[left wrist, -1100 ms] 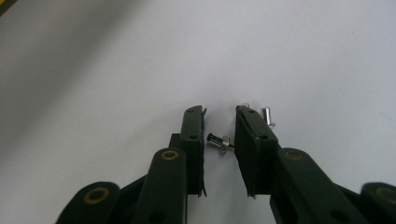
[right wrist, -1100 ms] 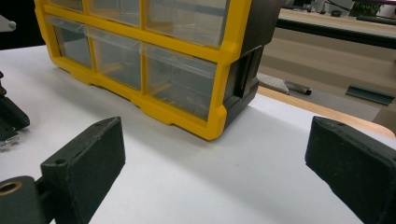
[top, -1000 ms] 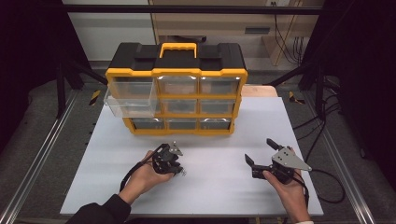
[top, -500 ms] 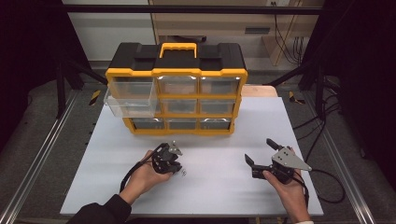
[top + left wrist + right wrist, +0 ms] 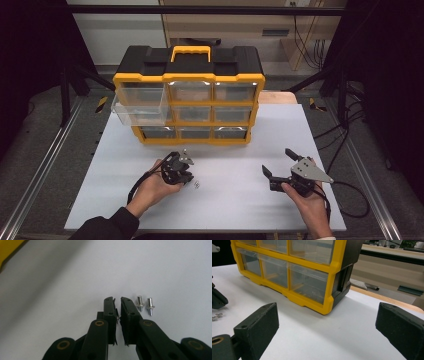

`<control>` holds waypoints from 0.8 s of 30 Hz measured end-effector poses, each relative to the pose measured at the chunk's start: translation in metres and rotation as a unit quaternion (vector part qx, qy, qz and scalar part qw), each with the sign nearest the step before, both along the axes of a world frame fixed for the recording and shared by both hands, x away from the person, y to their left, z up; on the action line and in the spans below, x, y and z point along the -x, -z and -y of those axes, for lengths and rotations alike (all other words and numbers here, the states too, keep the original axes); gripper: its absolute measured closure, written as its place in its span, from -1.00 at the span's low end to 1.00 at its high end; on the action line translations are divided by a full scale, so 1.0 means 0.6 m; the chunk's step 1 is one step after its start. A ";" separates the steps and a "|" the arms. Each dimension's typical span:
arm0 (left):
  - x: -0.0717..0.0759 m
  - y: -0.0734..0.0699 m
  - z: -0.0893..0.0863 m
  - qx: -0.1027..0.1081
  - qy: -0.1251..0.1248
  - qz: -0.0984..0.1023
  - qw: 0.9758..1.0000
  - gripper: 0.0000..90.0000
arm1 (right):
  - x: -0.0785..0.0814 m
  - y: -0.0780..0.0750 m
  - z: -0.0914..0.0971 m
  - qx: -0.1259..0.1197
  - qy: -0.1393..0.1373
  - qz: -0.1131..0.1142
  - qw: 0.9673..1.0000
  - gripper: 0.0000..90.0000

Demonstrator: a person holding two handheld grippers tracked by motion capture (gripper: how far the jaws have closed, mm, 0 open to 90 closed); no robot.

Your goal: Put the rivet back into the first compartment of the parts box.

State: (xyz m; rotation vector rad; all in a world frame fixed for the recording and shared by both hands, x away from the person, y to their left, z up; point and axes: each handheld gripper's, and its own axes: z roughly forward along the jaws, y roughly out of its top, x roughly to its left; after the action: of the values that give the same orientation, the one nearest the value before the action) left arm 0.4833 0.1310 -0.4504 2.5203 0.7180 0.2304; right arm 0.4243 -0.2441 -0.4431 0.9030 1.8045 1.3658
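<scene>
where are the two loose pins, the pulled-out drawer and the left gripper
loose pins (image 5: 145,305), left gripper view, on the flange of the nearer one
pulled-out drawer (image 5: 142,111), high view, on its clear front wall
left gripper (image 5: 118,305), left gripper view, between the tips of its jaws

I can't read any text, label, brand, number or sign from here. The yellow and black drawer cabinet has no lettering I can make out on its lid, handle or clear drawer fronts, from the high view or the right gripper view. The white table is bare of print. The yellow-and-black striped marks on the floor are plain stripes with no writing on them.
</scene>
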 end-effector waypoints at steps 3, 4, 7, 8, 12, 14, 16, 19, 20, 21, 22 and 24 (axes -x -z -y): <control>0.000 -0.004 -0.002 0.003 -0.002 0.003 1.000 0.83 | 0.000 0.000 0.000 0.000 0.000 0.000 1.000 -0.89; 0.000 -0.005 -0.002 0.007 -0.004 0.004 1.000 0.83 | 0.000 0.000 0.000 0.000 0.000 0.000 1.000 -0.89; 0.000 -0.012 -0.003 0.007 -0.003 0.009 1.000 0.83 | 0.000 0.000 0.000 -0.001 0.000 -0.001 1.000 -0.89; -0.001 -0.014 -0.004 0.005 -0.001 0.011 1.000 0.83 | 0.000 0.000 0.000 -0.001 -0.001 -0.001 1.000 -0.89; -0.001 -0.021 -0.007 0.002 -0.001 0.020 1.000 0.83 | 0.000 0.000 0.000 -0.002 -0.003 0.002 1.000 -0.88; -0.001 -0.024 -0.007 0.013 -0.007 0.018 1.000 0.83 | 0.000 -0.001 0.001 -0.005 -0.002 0.006 1.000 -0.87; -0.002 -0.028 -0.010 0.004 -0.003 0.021 1.000 0.83 | 0.000 -0.001 0.002 -0.008 -0.002 0.011 1.000 -0.87; -0.004 -0.033 -0.013 0.000 -0.002 0.022 1.000 0.84 | -0.001 -0.002 0.004 -0.010 -0.002 0.016 1.000 -0.86; -0.002 -0.032 -0.012 0.013 -0.011 0.018 1.000 0.83 | 0.000 -0.002 0.005 -0.013 -0.001 0.015 1.000 -0.86; -0.002 -0.033 -0.012 0.015 -0.015 0.022 1.000 0.83 | 0.000 -0.002 0.005 -0.013 -0.001 0.017 1.000 -0.86; -0.003 -0.035 -0.013 0.009 -0.012 0.022 1.000 0.84 | 0.000 -0.003 0.006 -0.014 0.000 0.017 1.000 -0.86; -0.004 -0.038 -0.014 0.009 -0.009 0.021 1.000 0.84 | -0.001 -0.003 0.007 -0.018 0.000 0.017 1.000 -0.86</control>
State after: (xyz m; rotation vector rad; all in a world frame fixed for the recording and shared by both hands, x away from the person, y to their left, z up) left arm 0.4856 0.1396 -0.4278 2.4849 0.7242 0.2822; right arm 0.4246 -0.2483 -0.4414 0.8941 1.7595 1.4099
